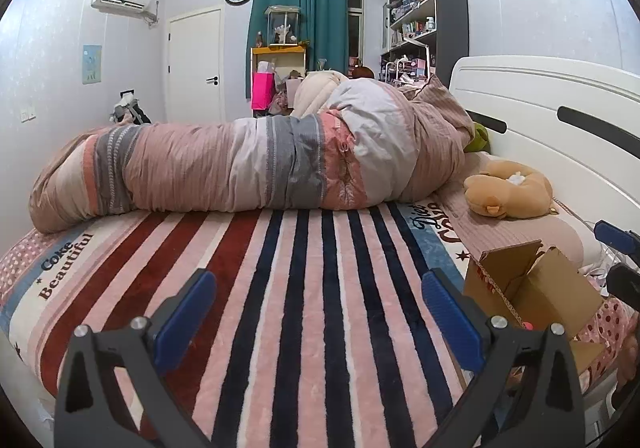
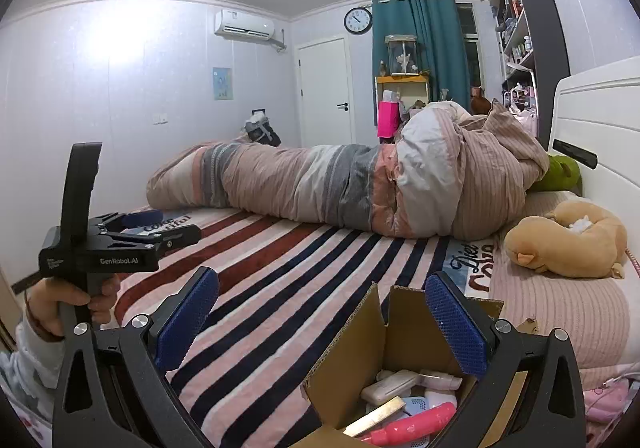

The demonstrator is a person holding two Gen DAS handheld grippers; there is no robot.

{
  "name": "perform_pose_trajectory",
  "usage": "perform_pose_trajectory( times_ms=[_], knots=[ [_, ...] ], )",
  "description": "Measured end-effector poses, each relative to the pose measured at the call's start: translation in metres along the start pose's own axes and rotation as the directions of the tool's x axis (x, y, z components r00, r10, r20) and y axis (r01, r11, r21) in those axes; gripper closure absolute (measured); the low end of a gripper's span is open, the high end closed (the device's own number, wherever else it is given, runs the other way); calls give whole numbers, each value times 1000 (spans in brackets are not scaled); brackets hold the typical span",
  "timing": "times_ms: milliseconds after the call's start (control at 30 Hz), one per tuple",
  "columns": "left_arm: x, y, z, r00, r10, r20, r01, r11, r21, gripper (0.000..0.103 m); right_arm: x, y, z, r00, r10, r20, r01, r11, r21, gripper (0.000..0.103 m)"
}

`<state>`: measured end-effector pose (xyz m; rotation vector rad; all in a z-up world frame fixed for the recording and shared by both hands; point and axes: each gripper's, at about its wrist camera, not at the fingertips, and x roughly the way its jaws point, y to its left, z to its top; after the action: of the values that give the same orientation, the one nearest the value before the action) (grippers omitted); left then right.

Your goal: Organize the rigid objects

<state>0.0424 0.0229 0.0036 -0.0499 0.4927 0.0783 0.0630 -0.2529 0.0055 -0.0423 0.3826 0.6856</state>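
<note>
An open cardboard box point(image 2: 404, 344) stands on the striped blanket point(image 2: 280, 272) near the bed's front right. Inside lie several small rigid items: a pink tube point(image 2: 416, 424), a gold bar point(image 2: 376, 418), white cases point(image 2: 394, 386). My right gripper point(image 2: 320, 318) is open and empty, just above the box's near left side. My left gripper point(image 1: 318, 312) is open and empty over bare blanket point(image 1: 304, 288), with the box point(image 1: 528, 288) to its right. The left gripper also shows in the right wrist view point(image 2: 160, 224), hand-held at the left.
A rolled striped duvet point(image 1: 248, 163) lies across the far side of the bed. A tan plush toy point(image 1: 508, 189) rests on the pink pillow by the white headboard point(image 1: 552, 119). A green plush point(image 2: 560, 173) sits behind it. Shelves and a door stand beyond.
</note>
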Motion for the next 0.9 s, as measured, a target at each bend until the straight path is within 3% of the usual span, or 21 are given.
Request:
perform_pose_trajectory(
  times_ms=[900],
  knots=[
    [-9, -3, 0, 999, 25, 22, -25, 1000, 8, 1, 1, 0, 0, 1000, -1, -6, 1, 1000, -11, 0]
  ],
)
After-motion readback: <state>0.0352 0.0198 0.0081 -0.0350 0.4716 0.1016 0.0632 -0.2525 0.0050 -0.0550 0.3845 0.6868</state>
